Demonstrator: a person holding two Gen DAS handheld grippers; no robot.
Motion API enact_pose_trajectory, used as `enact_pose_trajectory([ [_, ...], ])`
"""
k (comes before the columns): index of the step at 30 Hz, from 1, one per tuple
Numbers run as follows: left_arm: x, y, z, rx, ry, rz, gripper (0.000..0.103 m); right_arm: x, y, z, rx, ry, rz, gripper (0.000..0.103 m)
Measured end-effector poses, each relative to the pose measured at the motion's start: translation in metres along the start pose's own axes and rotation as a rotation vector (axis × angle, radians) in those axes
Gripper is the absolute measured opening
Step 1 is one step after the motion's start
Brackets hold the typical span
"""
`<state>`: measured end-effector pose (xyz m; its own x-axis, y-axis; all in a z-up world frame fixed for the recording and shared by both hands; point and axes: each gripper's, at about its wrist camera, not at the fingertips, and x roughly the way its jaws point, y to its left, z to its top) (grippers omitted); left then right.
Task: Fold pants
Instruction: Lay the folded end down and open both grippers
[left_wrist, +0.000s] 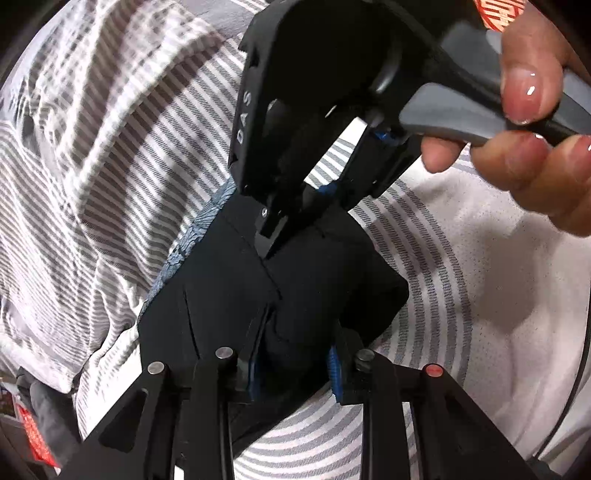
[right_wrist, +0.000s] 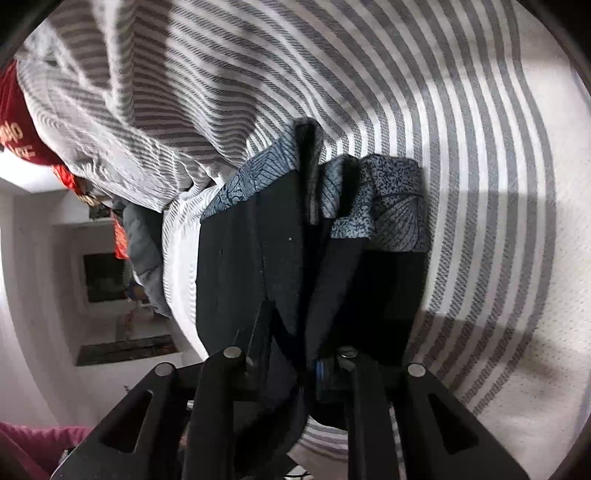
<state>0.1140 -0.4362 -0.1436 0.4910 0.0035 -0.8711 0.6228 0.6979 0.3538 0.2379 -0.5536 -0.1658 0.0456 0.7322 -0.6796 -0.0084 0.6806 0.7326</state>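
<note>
1. The dark pants (left_wrist: 229, 295) lie bunched on the striped bedsheet (left_wrist: 424, 258), with the patterned blue lining (right_wrist: 391, 195) showing at the waist.
2. The left gripper (left_wrist: 295, 362) pinches a pants fold; the right gripper (right_wrist: 295, 354) pinches the cloth too.
3. Both grips sit close together, so the slack cloth may slip or fold crooked.
4. The rumpled striped blanket (left_wrist: 92, 129) lies just beside the pants, crowding that side.

Pants (right_wrist: 236, 258): dark matt cloth, patterned blue lining. Bedsheet (right_wrist: 461, 110): woven striped cloth, coarse. Left gripper (left_wrist: 295, 365): matt black plastic, metal pins.
</note>
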Motion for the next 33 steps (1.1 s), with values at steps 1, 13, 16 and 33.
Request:
enact_pose_trajectory([
  [1,-0.002,0.002,0.0,-0.006,0.006,-0.003,0.031,-0.002,0.001,-0.001,-0.004,0.002,-0.012,0.029],
  [13,-0.047,0.062,0.002,-0.236,-0.005,-0.073,0.064,-0.055,0.002,0.015,0.068,-0.116,-0.246,0.06],
  [16,-0.023,0.078,0.011,-0.336,0.035,-0.083,0.064,-0.035,0.005,0.028,0.048,-0.069,-0.267,0.048],
  [33,0.015,0.079,0.001,-0.478,0.148,-0.177,0.064,-0.006,0.003,0.035,0.021,-0.005,-0.396,0.035],
])
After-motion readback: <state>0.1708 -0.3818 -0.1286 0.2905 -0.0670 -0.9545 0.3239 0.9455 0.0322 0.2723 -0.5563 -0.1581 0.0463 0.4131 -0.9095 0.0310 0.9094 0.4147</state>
